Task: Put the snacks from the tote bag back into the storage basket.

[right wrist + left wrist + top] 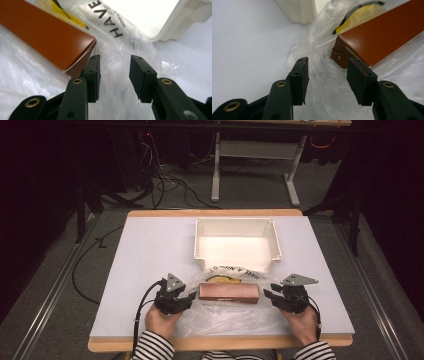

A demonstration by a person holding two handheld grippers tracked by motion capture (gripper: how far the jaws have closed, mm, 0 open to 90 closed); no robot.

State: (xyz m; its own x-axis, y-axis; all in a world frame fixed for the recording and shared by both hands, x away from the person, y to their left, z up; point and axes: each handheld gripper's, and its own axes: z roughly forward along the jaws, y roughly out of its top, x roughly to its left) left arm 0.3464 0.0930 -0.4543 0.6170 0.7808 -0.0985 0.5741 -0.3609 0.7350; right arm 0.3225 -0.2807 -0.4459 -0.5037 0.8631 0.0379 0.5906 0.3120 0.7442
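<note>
I seem to be working in a lab or test bay: black curtains (45, 175) on both sides, loose cables (170, 182) on grey carpet, floor rails (50, 295), a metal bench frame (255, 165) beyond my table (150, 250).

High cam overhead, fwd-down; gripper cams close (both share brown box (382, 35)).

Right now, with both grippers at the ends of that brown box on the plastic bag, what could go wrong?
1. Both the left gripper and right gripper have open jaws over crinkled plastic bag; closing may pinch film only, and it could slip or tear.
2. The brown box lies loose on the bag; tugging either side might slide it.
3. The white bin sits close behind; lifting could snag the bag on it.
</note>
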